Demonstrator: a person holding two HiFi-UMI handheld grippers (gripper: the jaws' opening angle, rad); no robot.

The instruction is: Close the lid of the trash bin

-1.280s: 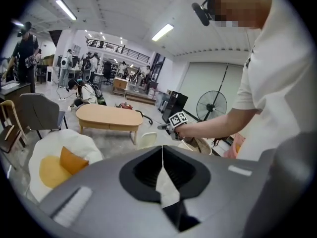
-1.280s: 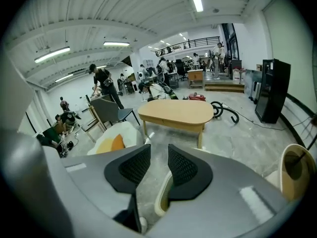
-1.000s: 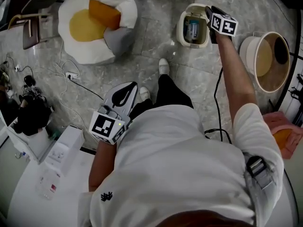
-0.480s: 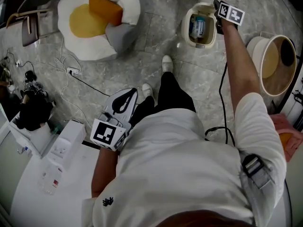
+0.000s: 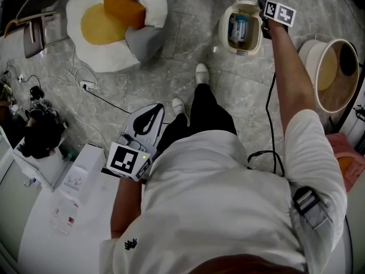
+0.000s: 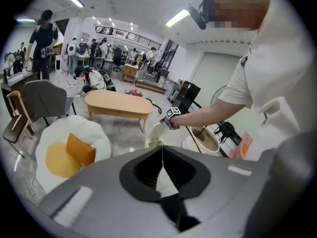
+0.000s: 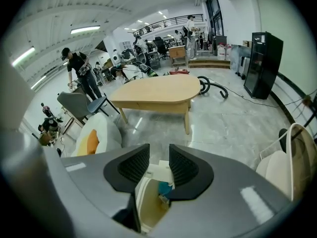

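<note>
The cream trash bin point(image 5: 223, 34) stands on the floor with its lid up and a blue item inside. My right gripper point(image 5: 263, 17) hangs at the bin's far right rim, arm stretched out. In the right gripper view its jaws point(image 7: 159, 151) are open and have just been opening. A white part of the bin point(image 7: 157, 173) shows in the gap, and neither pad presses on it. My left gripper point(image 5: 144, 124) stays by my left leg, shut and empty. From the left gripper view point(image 6: 162, 151) the bin point(image 6: 155, 134) is seen with its raised lid.
An egg-shaped beanbag point(image 5: 122, 59) with an orange cushion lies far left. A round tub point(image 5: 311, 56) stands right of the bin. Cables point(image 5: 94, 96) trail over the floor, and a white desk point(image 5: 34, 233) is at my near left. A wooden table point(image 7: 158, 95) stands beyond the bin.
My right gripper has sunk towards the bin's far right rim. The left gripper has barely shifted.
</note>
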